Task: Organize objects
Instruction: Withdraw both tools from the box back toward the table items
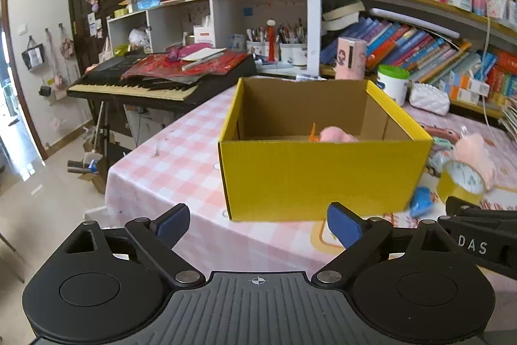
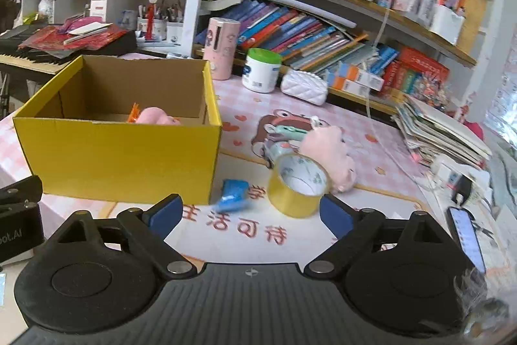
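A yellow cardboard box stands open on the pink checked tablecloth, with a pink plush and an orange item inside. My left gripper hovers in front of the box, open and empty. To the right of the box lie a blue packet, a yellow tape roll, a second pink plush and a small teal toy. My right gripper is open and empty just in front of the blue packet and the tape roll.
A white jar with a green lid, a pink canister and a white quilted pouch stand behind the box. A phone and stacked papers lie at right. A keyboard and bookshelves ring the table.
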Demonstrator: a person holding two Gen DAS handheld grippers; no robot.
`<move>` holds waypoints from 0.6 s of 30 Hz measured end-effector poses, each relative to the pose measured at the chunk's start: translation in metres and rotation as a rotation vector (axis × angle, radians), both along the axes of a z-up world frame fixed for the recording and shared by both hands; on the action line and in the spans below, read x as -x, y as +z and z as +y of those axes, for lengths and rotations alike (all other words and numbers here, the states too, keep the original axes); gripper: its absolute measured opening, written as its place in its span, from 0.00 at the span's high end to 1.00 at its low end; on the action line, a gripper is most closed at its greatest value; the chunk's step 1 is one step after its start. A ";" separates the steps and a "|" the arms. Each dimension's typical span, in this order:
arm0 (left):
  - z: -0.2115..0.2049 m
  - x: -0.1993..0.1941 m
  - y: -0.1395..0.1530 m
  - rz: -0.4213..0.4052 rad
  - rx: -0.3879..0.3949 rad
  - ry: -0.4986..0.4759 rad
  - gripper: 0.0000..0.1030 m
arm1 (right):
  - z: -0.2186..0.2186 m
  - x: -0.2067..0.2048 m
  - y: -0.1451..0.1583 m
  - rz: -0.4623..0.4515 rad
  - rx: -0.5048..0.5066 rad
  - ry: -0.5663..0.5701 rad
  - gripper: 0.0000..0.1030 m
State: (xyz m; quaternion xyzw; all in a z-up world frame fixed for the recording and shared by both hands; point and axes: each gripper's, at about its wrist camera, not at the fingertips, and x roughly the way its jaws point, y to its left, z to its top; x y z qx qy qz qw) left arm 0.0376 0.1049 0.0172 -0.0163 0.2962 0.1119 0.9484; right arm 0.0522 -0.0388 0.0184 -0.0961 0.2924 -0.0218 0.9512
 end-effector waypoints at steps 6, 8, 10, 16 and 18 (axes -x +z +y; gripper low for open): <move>-0.004 0.017 -0.004 0.014 -0.005 -0.043 0.08 | -0.011 0.024 -0.005 -0.002 0.003 -0.057 0.08; -0.006 0.022 -0.005 0.017 -0.011 -0.060 0.08 | -0.014 0.031 -0.006 -0.007 0.007 -0.075 0.08; -0.008 0.026 -0.006 0.019 -0.015 -0.077 0.08 | -0.018 0.037 -0.007 -0.008 0.009 -0.096 0.07; -0.023 0.034 -0.009 0.029 -0.023 -0.139 0.08 | -0.034 0.056 -0.011 0.002 0.007 -0.172 0.07; -0.028 0.035 -0.010 0.027 -0.023 -0.165 0.08 | -0.040 0.062 -0.012 0.002 0.007 -0.197 0.07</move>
